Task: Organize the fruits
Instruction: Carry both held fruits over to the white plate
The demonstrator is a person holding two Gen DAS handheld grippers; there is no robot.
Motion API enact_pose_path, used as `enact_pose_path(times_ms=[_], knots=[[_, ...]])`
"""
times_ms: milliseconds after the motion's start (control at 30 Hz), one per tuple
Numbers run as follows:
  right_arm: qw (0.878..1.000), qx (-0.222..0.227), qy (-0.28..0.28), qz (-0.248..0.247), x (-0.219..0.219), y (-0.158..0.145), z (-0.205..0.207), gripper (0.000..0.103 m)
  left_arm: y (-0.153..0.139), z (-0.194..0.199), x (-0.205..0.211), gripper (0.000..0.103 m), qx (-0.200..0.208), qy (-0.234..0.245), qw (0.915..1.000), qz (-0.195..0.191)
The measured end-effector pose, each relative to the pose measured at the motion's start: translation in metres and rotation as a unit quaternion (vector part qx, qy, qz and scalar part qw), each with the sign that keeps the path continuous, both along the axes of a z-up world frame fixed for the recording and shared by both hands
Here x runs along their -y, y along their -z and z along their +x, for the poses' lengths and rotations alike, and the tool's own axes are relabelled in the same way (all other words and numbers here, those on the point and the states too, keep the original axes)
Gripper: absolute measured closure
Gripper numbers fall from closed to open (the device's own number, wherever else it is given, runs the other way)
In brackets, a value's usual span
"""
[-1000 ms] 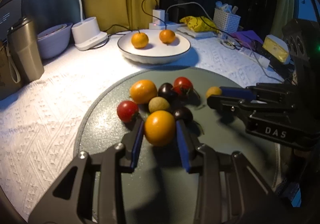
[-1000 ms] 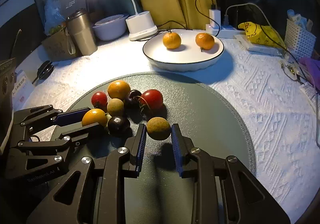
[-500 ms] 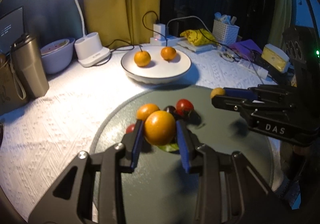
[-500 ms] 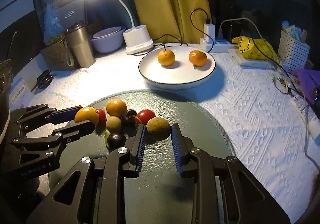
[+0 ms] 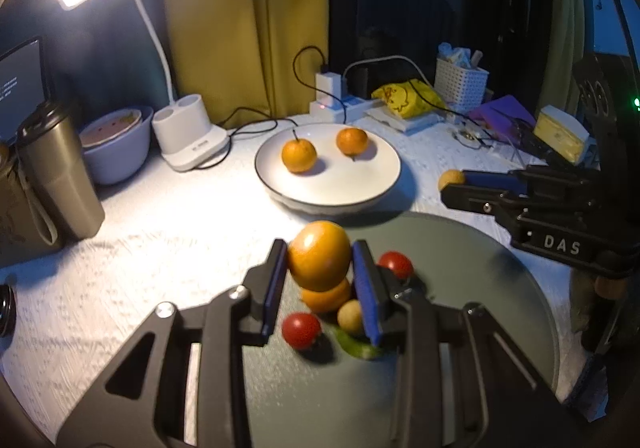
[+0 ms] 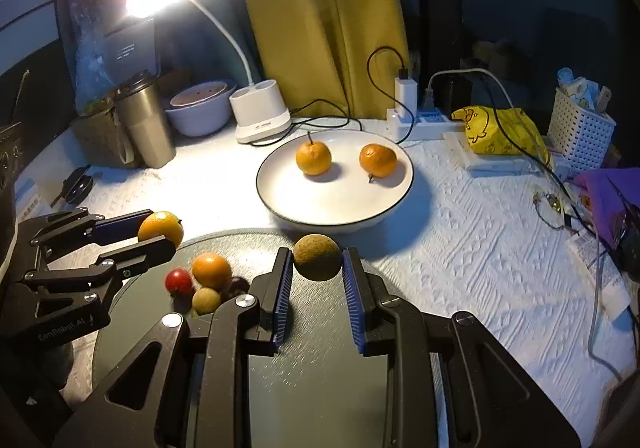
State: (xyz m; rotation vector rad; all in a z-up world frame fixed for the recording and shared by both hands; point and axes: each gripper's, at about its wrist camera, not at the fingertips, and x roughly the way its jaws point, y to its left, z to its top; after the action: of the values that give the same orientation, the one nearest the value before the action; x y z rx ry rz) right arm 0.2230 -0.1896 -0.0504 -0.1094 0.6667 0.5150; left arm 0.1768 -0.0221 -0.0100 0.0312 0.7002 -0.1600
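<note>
My left gripper [image 5: 320, 264] is shut on an orange [image 5: 319, 254] and holds it above the round dark green tray [image 5: 460, 248]. My right gripper [image 6: 316, 260] is shut on a brown-green round fruit [image 6: 317, 257], lifted near the tray's far edge. A white plate [image 5: 328, 192] beyond the tray holds two oranges [image 5: 298, 156]; the plate also shows in the right wrist view [image 6: 320, 200]. On the tray lie another orange [image 6: 211, 270], cherry tomatoes [image 5: 301, 329], a small tan fruit [image 6: 206, 300] and dark fruits.
A white desk lamp base [image 6: 262, 116], a metal tumbler [image 6: 146, 124] and a lilac bowl [image 6: 200, 110] stand at the back left. A power strip with cables [image 6: 416, 120], a yellow bag [image 6: 500, 128] and a white basket [image 6: 580, 128] sit at the back right.
Both grippers have lifted their fruits off the tray and moved them up and toward the white plate. The remaining fruits on the tray have stayed in place.
</note>
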Motion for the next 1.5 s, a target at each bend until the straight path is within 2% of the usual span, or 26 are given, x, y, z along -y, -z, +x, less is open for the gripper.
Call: enact_pose_path(times_ms=[567,1100,1500], knots=[[1.0,0.002,0.009,0.002,0.002,-0.001,0.045,0.076,-0.003,0.048,-0.003,0.069,0.004,0.007,0.9999,0.013],[1.0,-0.012,0.011,0.004,-0.006,0.015,0.095,0.075,0.012,0.109,-0.007,0.069,-0.012,0.011,0.9998,0.013],[1.0,-0.019,0.018,-0.01,-0.008,0.033,0.128,0.075,0.034,0.145,-0.008,0.069,-0.044,0.008,0.999,0.001]])
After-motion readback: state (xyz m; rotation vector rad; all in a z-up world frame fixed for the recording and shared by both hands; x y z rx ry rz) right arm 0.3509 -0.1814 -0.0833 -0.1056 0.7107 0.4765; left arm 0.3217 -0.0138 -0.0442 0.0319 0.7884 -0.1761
